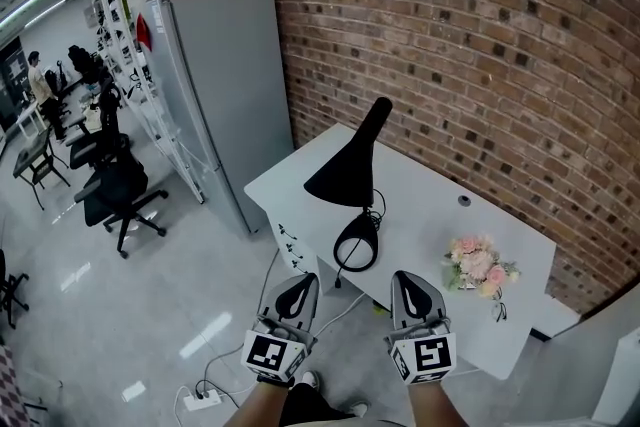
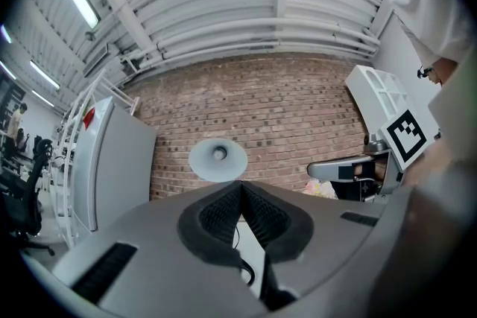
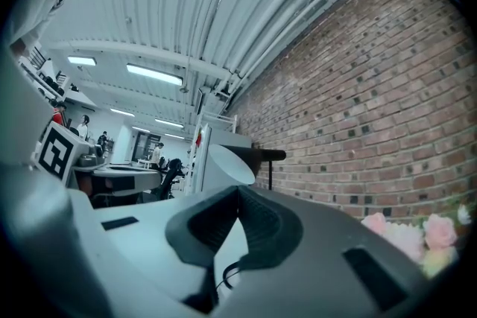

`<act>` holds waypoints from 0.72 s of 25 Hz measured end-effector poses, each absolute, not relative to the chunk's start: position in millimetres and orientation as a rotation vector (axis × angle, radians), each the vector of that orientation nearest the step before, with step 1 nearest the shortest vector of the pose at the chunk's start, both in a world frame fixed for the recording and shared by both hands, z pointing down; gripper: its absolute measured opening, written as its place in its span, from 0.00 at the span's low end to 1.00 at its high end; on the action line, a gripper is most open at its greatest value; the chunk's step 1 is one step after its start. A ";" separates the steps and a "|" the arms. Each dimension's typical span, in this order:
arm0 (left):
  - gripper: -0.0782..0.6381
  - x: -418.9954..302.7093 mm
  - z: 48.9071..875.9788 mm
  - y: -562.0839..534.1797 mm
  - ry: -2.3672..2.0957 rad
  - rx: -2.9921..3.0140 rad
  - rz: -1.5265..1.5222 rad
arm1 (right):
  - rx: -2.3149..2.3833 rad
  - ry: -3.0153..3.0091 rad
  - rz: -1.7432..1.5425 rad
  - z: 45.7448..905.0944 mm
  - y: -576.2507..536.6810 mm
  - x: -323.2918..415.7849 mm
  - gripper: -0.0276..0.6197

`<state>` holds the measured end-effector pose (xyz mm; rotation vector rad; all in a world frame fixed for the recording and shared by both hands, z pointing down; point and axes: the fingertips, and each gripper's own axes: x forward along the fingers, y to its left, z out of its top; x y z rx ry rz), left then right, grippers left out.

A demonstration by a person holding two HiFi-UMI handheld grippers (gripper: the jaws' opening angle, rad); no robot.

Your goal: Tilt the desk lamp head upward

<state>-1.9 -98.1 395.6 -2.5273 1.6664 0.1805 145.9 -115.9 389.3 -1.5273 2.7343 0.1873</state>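
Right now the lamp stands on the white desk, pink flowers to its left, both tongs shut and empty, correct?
Not quite. The head view shows the pink flowers lying to the right of the lamp, not its left. The rest holds: the lamp stands on the white desk, and the left tongs and right tongs are shut and empty.

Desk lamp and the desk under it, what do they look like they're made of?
Desk lamp: matt black cone shade, stem and round base, smooth with no gloss. It could be painted metal or plastic; the look can't settle which. Desk: flat, plain white top with an even, dull surface and no grain, likely laminate or painted board.
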 end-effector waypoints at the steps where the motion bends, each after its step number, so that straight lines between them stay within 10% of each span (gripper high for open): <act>1: 0.11 -1.2 395.6 -99.0 1.667 -2.526 0.181 | -1.528 2.733 0.187 389.3 -116.7 147.1 0.07; 18: 0.11 2.8 392.0 -102.1 1.682 -2.503 0.205 | -1.486 2.761 0.196 389.0 -117.9 145.1 0.07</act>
